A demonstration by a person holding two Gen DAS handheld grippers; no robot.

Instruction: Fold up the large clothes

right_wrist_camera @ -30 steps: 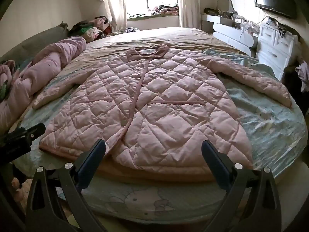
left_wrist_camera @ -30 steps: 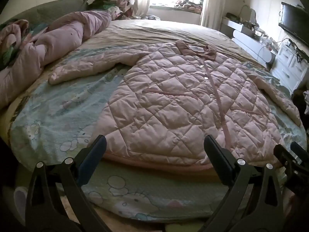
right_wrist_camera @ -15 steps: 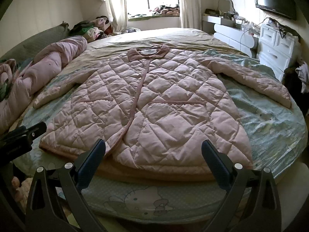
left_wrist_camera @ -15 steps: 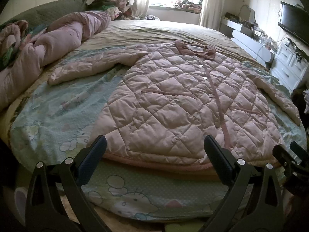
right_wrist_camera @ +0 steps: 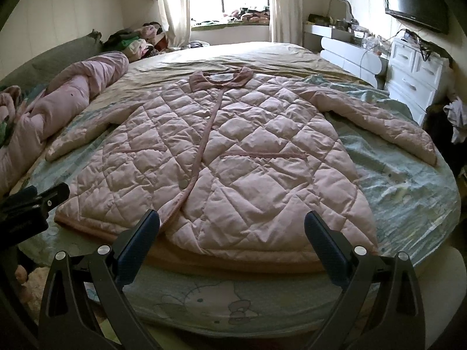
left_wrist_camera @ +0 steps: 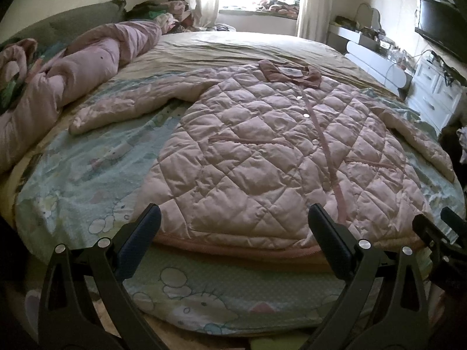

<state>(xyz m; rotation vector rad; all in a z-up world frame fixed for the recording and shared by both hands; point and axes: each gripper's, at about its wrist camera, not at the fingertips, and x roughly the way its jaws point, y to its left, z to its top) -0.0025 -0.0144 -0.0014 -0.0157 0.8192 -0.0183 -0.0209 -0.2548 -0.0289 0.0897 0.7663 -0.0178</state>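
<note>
While both tools hang at the foot of the bed, nothing gripped yet:

Left gripper [left_wrist_camera: 233,230]: jaws spread wide, empty, level with the near hem on the coat's left half; barely shifted over the last second, only a slight creep toward the hem.

Right gripper [right_wrist_camera: 232,229]: jaws likewise released and empty, over the hem's middle and right part; framing almost the same as a second ago.

Each tool in the other's view: right one at the far right edge of the left view, left one at the left edge of the right view, so side by side, apart.

Quilted pink coat [right_wrist_camera: 233,151]: flat on the bed, front up, snapped shut, collar [right_wrist_camera: 221,77] at the far end, hem nearest the jaws.

Left sleeve [left_wrist_camera: 128,108]: stretched outward over the printed sheet.

Right sleeve [right_wrist_camera: 379,119]: stretched outward the other way, cuff near the bed's edge.

Cartoon-print sheet [right_wrist_camera: 408,192]: beneath the coat, bare strip between hem and jaws.

Rolled pink duvet [left_wrist_camera: 73,73]: along the left side of the bed, clear of the coat.

Change: almost none; coat unmoved, no crease made.

Meaning for the task: probably a pause after spreading, folding not begun; likely next, a reach past the hem for a sleeve or side edge.
</note>
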